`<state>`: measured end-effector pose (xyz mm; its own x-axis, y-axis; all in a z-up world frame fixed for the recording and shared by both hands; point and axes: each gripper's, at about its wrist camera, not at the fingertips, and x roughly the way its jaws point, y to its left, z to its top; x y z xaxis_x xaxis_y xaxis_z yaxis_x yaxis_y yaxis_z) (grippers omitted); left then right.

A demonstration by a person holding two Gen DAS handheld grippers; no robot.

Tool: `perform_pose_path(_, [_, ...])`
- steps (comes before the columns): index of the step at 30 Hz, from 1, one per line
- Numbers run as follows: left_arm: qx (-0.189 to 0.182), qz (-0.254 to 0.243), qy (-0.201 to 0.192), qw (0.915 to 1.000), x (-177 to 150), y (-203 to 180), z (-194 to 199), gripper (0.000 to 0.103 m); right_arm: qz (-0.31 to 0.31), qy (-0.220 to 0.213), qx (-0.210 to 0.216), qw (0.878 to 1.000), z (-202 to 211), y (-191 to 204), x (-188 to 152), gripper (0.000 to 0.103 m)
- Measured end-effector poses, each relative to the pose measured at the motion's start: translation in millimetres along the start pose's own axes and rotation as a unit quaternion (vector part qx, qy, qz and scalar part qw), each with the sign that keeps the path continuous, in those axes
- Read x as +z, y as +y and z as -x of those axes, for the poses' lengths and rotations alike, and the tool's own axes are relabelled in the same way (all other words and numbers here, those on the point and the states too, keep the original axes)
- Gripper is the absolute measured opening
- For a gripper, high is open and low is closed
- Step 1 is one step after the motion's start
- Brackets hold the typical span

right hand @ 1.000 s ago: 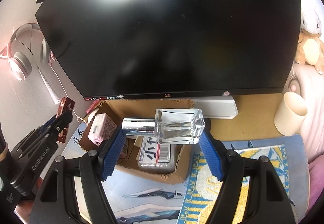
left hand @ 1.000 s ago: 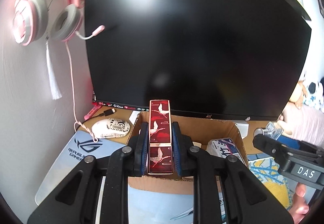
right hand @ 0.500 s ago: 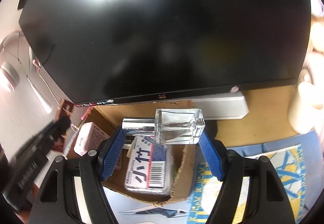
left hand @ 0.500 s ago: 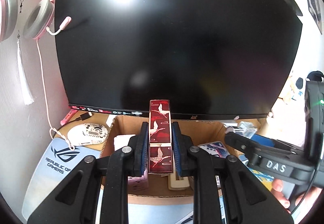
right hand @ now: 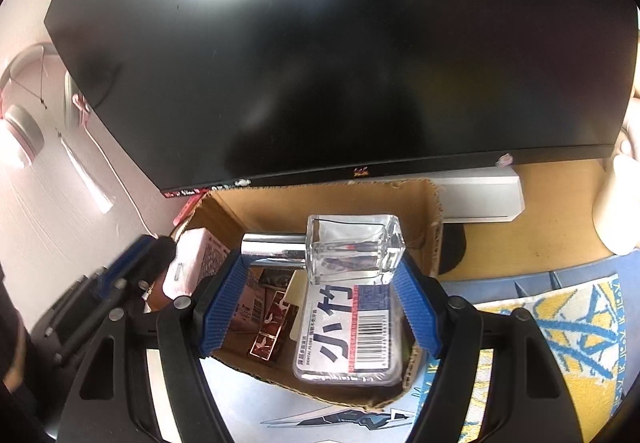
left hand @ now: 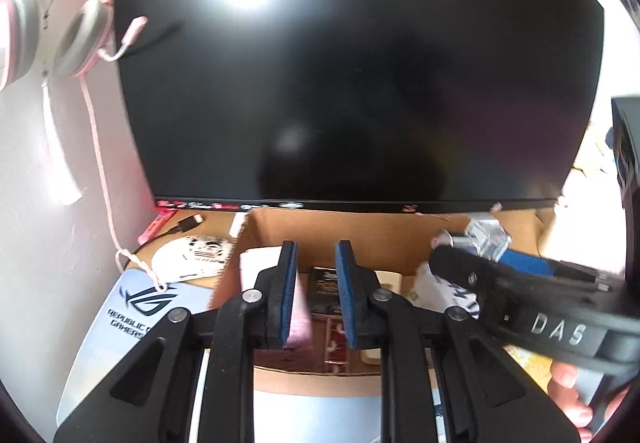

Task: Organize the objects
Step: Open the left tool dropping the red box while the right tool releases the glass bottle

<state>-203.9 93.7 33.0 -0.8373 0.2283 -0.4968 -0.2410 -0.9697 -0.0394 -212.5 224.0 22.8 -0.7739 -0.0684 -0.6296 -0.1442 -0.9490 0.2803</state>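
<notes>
Right gripper (right hand: 320,263) grips bottle (right hand: 352,249), long axis crosswise, directly over box (right hand: 434,211). Left gripper (left hand: 316,283) apparently empty, jaws slightly parted, above the box.

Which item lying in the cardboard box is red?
The slim crane-patterned box, lying flat between the pink box and the clear barcoded case; those two are pink and transparent.

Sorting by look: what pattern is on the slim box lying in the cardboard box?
Dark red with white cranes and gold edging: slim box, clearest in the right wrist view.
</notes>
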Motion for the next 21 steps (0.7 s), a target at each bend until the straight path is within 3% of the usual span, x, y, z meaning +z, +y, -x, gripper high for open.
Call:
perform_pose_path(4, [0.002, 0.032, -0.003, 0.9995, 3, 17, 7, 0.029, 0.022, 0.002, -0.009, 1.0, -4, 11, -4, 0.079])
perform_pose_path(6, [0.008, 0.049, 0.001, 0.9988, 4, 26, 9, 0.041, 0.04, 0.003, -0.021, 0.999, -6, 19, -7, 0.079])
perform_pose_path(8, [0.029, 0.074, -0.001, 0.9969, 4, 38, 11, 0.072, 0.061, 0.003, -0.03, 0.998, -7, 28, -10, 0.079])
perform_pose_path(11, [0.055, 0.103, -0.004, 0.9931, 3, 54, 14, 0.091, 0.09, 0.002, -0.038, 0.995, -9, 41, -15, 0.079])
perform_pose_path(16, [0.093, 0.126, -0.003, 0.9877, 2, 75, 18, 0.099, 0.138, 0.001, -0.046, 0.989, -10, 59, -23, 0.079])
perform_pose_path(21, [0.107, 0.13, -0.006, 0.9857, 1, 84, 24, 0.102, 0.143, 0.001, -0.045, 0.989, -10, 63, -24, 0.079])
